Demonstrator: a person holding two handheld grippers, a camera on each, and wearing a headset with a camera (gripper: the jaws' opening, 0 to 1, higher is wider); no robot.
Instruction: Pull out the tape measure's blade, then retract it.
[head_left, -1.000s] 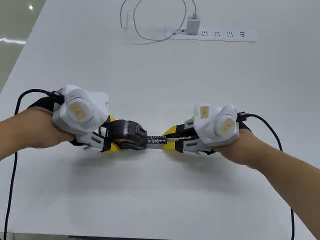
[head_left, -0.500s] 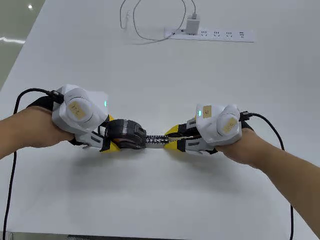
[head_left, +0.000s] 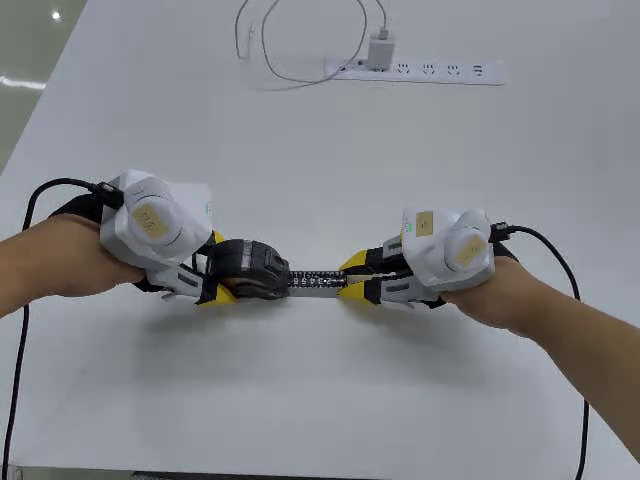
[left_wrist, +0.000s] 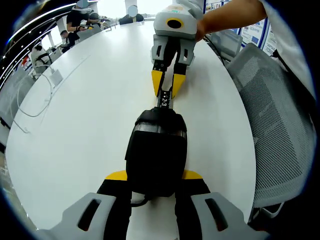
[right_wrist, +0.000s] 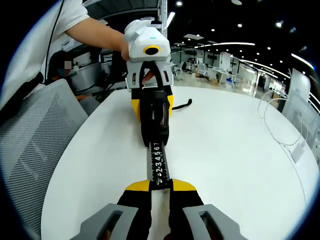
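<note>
One tape measure (head_left: 248, 270), one desk (head_left: 320, 170), one power strip (head_left: 415, 70), one charger (head_left: 380, 48), one cable (head_left: 290, 75). Two tongs: left tongs (head_left: 220, 268), right tongs (head_left: 350, 278).

My left gripper (head_left: 212, 279), jaws clamped on the tape measure (head_left: 248, 270), faces my right gripper (head_left: 353, 277), jaws pinched on the blade (head_left: 318, 281), both held low with forearms angled inward.

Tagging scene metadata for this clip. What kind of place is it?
Probably an open-plan office or lab: a long white table with a power strip on it, a grey mesh office chair alongside, and rows of ceiling lights over further desks behind.
</note>
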